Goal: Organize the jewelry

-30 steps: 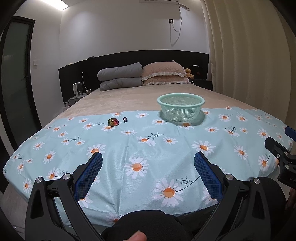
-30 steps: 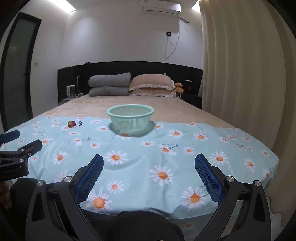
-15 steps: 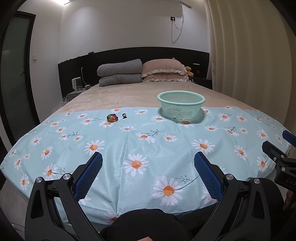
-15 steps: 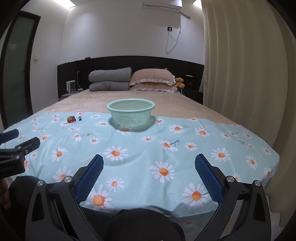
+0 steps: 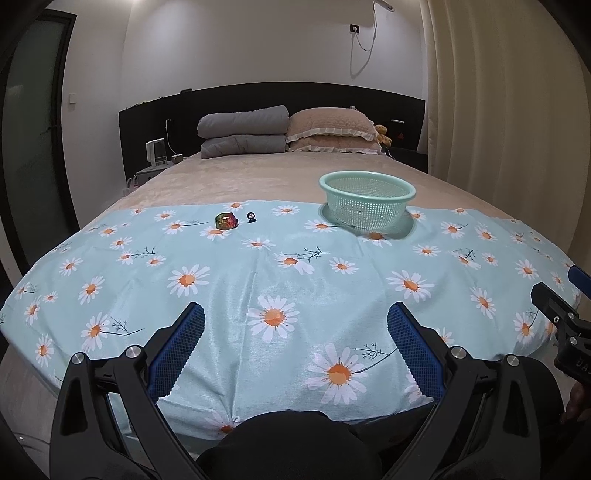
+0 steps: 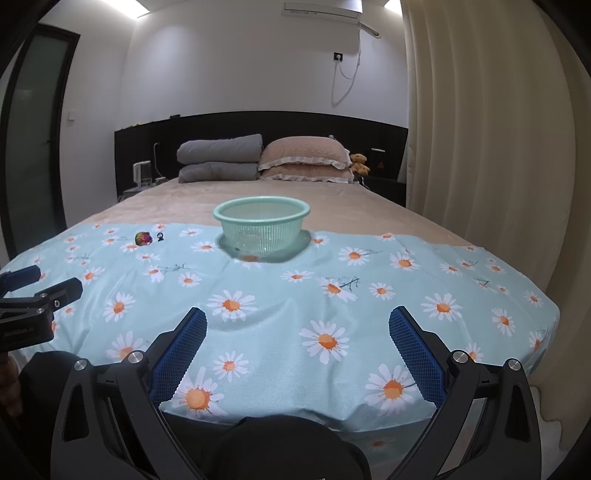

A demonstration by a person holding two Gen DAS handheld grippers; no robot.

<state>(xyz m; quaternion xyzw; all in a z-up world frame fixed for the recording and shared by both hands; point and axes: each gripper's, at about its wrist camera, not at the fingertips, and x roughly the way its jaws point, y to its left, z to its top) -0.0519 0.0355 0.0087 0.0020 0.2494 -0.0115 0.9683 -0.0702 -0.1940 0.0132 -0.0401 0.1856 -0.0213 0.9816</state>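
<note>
Fingers (image 5: 177,350) apart, basket (image 5: 367,201) beyond.

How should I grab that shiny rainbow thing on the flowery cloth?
The shiny piece lies low on the cloth, left of the basket, with a tiny dark piece just to its right. Probably best to come from above with the left gripper, one finger on the near edge and one on the far edge, so the neighbour stays clear. Its exact shape is too small to tell.

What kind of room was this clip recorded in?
A bedroom, most likely in a home: a bed with stacked pillows against a dark headboard, plus a wall air conditioner.
</note>
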